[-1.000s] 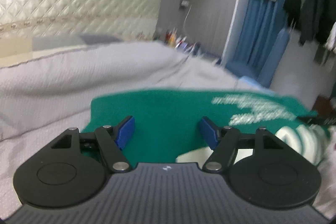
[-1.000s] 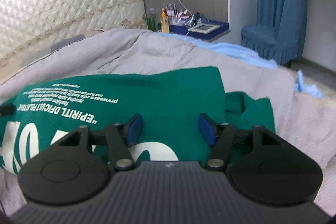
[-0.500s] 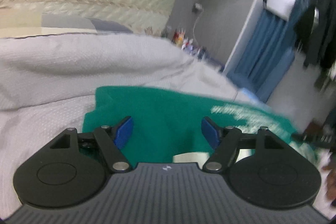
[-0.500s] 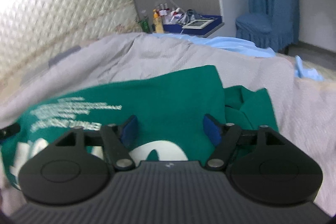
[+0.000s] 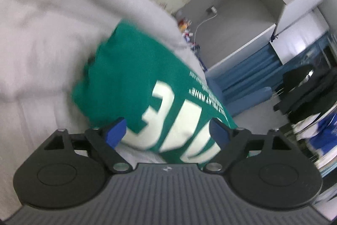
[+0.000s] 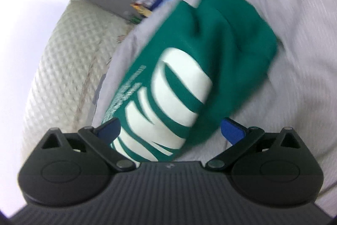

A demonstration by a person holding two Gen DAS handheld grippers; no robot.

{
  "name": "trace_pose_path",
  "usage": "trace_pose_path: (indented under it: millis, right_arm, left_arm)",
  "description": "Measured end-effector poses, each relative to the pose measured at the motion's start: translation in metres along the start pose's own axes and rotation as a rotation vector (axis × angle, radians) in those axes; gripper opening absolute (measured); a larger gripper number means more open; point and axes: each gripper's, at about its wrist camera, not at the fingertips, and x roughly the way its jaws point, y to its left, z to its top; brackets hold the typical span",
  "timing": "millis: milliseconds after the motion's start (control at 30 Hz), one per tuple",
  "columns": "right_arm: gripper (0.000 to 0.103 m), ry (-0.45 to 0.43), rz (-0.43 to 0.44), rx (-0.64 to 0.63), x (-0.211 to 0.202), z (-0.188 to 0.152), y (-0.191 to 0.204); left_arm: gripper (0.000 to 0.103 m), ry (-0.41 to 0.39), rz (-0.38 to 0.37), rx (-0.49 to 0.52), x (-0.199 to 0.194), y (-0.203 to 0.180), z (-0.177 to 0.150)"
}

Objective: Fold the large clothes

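Both claws, left claw point(image 5: 167, 131) and right claw point(image 6: 170, 130), gape spread over one green shirt point(image 5: 134, 77) on grey bedding point(image 5: 38, 35).

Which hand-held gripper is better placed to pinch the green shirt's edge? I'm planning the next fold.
Probably the right hand-held gripper: open, straddling the green shirt edge. The left hand-held gripper, also open, faces the printed middle.

A grey bedspread point(image 5: 42, 39) covers the bed, with a cream quilted headboard point(image 6: 63, 52) behind it. A grey cabinet point(image 5: 236, 20) stands beyond, a blurred cluster of small bottles point(image 5: 185, 24) at its foot, blue curtains point(image 5: 248, 71) and dark hanging clothes point(image 5: 305, 94) nearby.
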Motion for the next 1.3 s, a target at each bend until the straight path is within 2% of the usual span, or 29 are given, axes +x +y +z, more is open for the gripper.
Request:
trace_pose_path:
  millis: [100,167,300,367,433,567,633,733,833,933,1033,1167,1300]
  right_arm:
    - [0.103,0.025,-0.001,0.120,0.023,0.000,-0.021]
    - [0.103,0.009,0.016,0.199,0.037,0.000,-0.033]
    - [0.103,-0.048,0.024,0.233,0.060,0.008,-0.040]
    - [0.103,-0.064,0.066,0.227,0.062,0.010,-0.035]
    - [0.103,-0.096,0.146,0.185,0.056,0.015,-0.025]
    - [0.103,-0.144,0.282,0.150,0.050,0.024,-0.016]
    - [0.103,-0.137,0.280,0.119,0.053,0.027,-0.013]
    - [0.103,-0.096,0.163,0.103,0.063,0.026,-0.010]
    - [0.103,-0.040,0.049,0.151,0.074,0.021,-0.017]
    - [0.103,-0.006,0.036,0.239,0.077,0.012,-0.029]
    - [0.103,-0.011,0.007,0.231,0.070,0.007,-0.025]
    - [0.103,-0.042,0.043,0.219,0.081,0.003,-0.026]
    - [0.103,-0.018,0.145,0.300,0.112,0.006,-0.044]
  left_arm:
    - [0.097,0.037,-0.023,-0.086,0.015,0.018,-0.002]
    - [0.099,0.058,-0.035,-0.176,0.030,0.034,0.001]
    - [0.100,0.085,-0.071,-0.333,0.063,0.064,0.011]
    - [0.100,0.043,-0.083,-0.351,0.071,0.072,0.019]
    - [0.100,0.006,-0.122,-0.347,0.074,0.074,0.031]
    - [0.100,-0.034,-0.247,-0.368,0.079,0.079,0.042]
    - [0.100,-0.055,-0.273,-0.328,0.081,0.074,0.045]
    - [0.100,-0.046,-0.247,-0.311,0.089,0.070,0.050]
    - [0.100,-0.003,-0.198,-0.359,0.103,0.077,0.052]
    - [0.100,0.014,-0.181,-0.377,0.107,0.084,0.049]
    - [0.100,0.030,-0.136,-0.334,0.112,0.077,0.051]
    - [0.100,0.052,-0.067,-0.197,0.116,0.062,0.052]
    - [0.103,0.047,-0.079,-0.188,0.120,0.057,0.054]
